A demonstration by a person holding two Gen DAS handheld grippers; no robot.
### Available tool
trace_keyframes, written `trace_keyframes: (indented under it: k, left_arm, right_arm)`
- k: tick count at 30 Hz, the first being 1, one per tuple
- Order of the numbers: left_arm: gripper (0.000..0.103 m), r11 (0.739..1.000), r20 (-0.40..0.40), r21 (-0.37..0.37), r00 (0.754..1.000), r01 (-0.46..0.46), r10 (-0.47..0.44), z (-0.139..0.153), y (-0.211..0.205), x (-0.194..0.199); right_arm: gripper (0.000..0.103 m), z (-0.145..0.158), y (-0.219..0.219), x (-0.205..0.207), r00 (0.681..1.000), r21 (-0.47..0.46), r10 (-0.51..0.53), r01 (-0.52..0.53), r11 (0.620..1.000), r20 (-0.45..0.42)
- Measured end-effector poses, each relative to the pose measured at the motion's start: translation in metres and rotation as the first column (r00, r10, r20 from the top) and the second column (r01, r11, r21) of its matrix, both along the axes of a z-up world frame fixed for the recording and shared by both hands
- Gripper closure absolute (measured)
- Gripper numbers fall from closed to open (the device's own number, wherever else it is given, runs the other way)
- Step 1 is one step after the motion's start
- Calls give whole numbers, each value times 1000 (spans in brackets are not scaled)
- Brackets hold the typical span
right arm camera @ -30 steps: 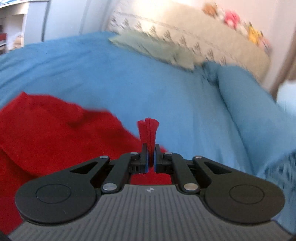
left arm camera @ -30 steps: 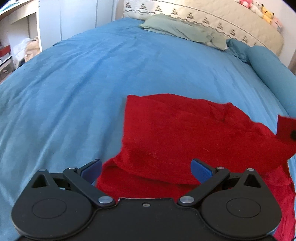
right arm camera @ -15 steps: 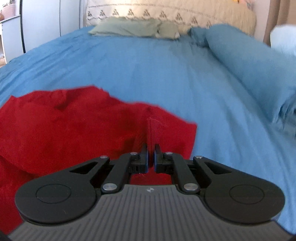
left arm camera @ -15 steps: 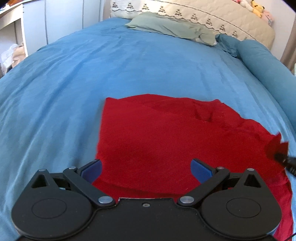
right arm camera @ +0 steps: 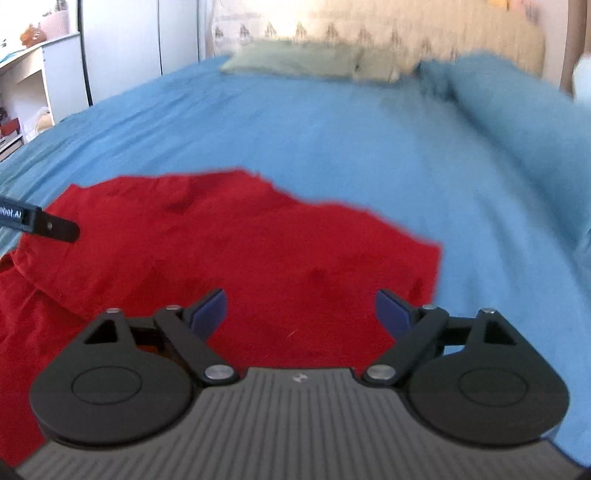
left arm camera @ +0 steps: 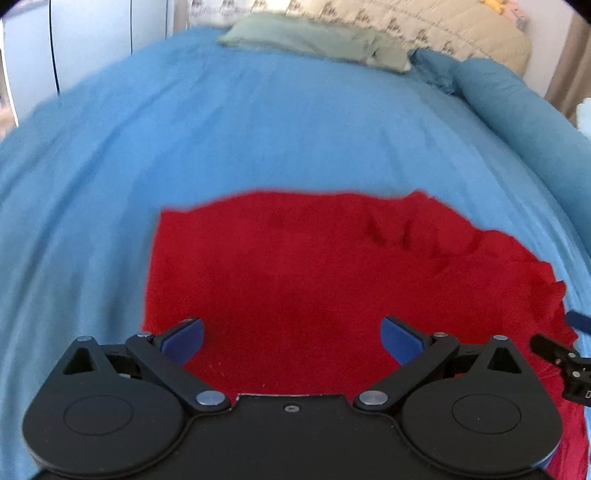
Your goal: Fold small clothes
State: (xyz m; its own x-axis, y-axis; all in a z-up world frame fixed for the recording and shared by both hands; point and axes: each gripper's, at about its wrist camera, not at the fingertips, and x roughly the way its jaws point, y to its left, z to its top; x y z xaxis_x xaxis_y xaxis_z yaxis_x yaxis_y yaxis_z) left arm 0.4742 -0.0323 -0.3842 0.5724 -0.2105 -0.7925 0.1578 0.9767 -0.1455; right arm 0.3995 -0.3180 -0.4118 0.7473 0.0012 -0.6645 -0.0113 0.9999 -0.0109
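A red garment [left arm camera: 295, 266] lies folded over on the blue bedspread [left arm camera: 258, 129], its upper layer flat with wrinkles at the right. My left gripper [left arm camera: 291, 338] is open and empty just above the garment's near part. My right gripper [right arm camera: 299, 306] is open and empty above the garment's right part [right arm camera: 258, 251]. The right gripper's tip shows at the right edge of the left wrist view [left arm camera: 561, 354]. The left gripper's finger shows at the left edge of the right wrist view [right arm camera: 55, 227].
A green pillow [left arm camera: 317, 40] and a beige quilted headboard [left arm camera: 443, 29] are at the far end of the bed. A rolled blue blanket [left arm camera: 524, 110] runs along the right side. White cupboards [right arm camera: 122, 48] and a desk [right arm camera: 37, 74] stand to the left.
My right gripper has opened and let go of the red garment's edge, which now lies flat on the lower layer. Both grippers have drawn back a little.
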Motion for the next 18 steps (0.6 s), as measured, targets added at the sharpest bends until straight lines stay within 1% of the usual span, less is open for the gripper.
trace_keyframes:
  k: [2,3,5,6,10,13,16,18]
  left_arm:
    - [0,1000,-12,13,1000,9,-9,-14,2,3]
    - [0,999,5,28,1000,25,-25,-17,0,2]
    - [0,996,27,68,998,55,-57,-19,-5,0]
    - [0,995,33,80,997,62,-65,-20,-6,-1]
    - [0,993,46,91,996,70,-75,-19,-6,-3]
    - [0,991,68,120,995,64,-73,-5,-7,-8]
    - [0,990,111,140,993,34,-49,28,2,-19]
    - [0,993,134,120,991,6,-22,57,14,-30]
  right_arm:
    - [0,-15,-8,2,998,58,-39,42,997,-46]
    - [0,-23,-14,0,997,90,-61,66,994,-50]
    - [0,-29,-22,-5,997,137,-80,81,987,-16]
    - [0,-30,-22,-6,997,133,-73,74,988,-9]
    - [0,-30,-15,-8,999,81,-39,39,996,-2]
    - [0,-14,-11,-11,999,48,-47,47,998,-4]
    - [0,22,-14,-23,996,35,-56,54,998,71]
    - [0,50,-15,-39,992,27,-57,54,998,116]
